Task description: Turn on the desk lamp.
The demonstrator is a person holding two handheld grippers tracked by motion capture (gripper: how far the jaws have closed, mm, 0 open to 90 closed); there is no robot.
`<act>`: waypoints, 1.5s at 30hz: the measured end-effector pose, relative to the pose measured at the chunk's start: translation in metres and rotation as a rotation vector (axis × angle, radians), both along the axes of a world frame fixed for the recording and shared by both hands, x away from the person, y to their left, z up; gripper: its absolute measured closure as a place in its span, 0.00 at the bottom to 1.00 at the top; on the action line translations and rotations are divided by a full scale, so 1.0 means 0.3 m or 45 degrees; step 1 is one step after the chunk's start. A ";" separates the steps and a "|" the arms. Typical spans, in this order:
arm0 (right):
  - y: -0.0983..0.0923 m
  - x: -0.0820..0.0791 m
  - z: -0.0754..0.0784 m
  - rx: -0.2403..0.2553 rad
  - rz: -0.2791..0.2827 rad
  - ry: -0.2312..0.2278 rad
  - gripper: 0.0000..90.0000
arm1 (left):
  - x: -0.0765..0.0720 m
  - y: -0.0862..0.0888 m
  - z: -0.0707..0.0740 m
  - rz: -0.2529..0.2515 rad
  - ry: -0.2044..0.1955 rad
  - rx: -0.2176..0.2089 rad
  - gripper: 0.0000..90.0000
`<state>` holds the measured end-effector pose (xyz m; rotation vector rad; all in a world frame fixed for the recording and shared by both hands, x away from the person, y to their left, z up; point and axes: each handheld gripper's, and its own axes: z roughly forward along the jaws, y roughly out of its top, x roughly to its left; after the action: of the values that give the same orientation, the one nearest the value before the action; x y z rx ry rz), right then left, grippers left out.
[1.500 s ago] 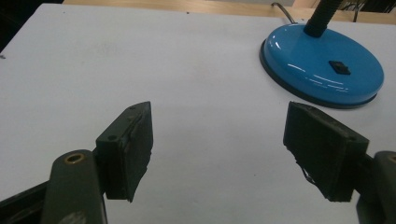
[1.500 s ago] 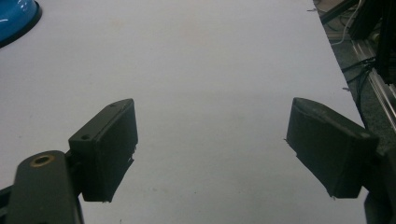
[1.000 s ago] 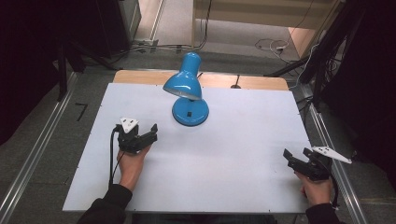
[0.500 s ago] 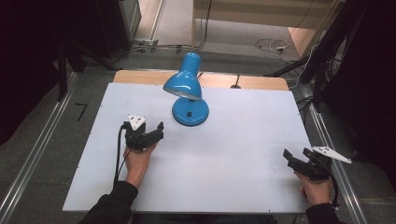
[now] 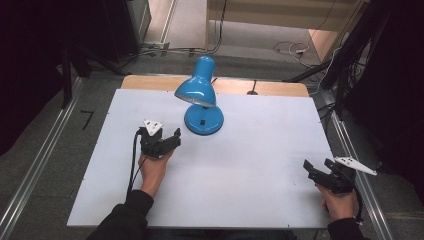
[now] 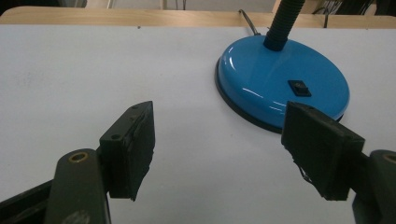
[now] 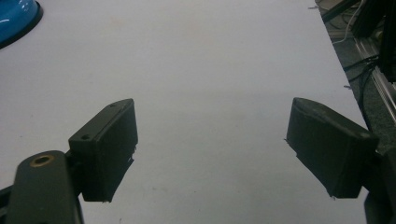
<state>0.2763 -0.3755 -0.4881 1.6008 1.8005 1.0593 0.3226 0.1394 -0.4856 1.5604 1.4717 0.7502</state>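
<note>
**Left gripper closing in on blue desk lamp**

A glossy blue metal desk lamp (image 5: 202,102) w/ round base, ribbed neck & bell shade stood upright at the back-centre of the white tabletop (image 5: 250,165). A small black switch (image 6: 299,87) sat on top of the base.

Step in hand, as judged: approach to the base, prob. to reach the switch or grip the base edge. To do it well: come in low & level, line the jaws w/ the rim, stay under the shade, don't shove the lamp backward.

The black left gripper (image 5: 170,141), held in the person's left hand, sat just beside the base, not touching; jaws spread wide, nothing between them. In the left gripper view the base lay close ahead, past the right-hand jaw.

The black right gripper (image 5: 318,171) rested near the table's right edge, well apart from the lamp; jaws also wide, holding nothing.
</note>
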 end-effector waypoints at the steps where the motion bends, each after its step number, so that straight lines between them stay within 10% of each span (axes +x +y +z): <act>1: 0.000 0.000 0.000 0.000 -0.001 0.000 0.17 | 0.005 -0.009 -0.001 -0.007 0.002 -0.001 0.29; 45: -0.002 -0.005 0.003 0.016 0.017 -0.001 0.17 | 0.127 -0.146 -0.007 -0.075 -0.010 0.015 0.49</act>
<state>0.2749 -0.3760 -0.4873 1.5977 1.8094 1.0795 0.3607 0.0955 -0.4877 1.6010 1.4116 0.7313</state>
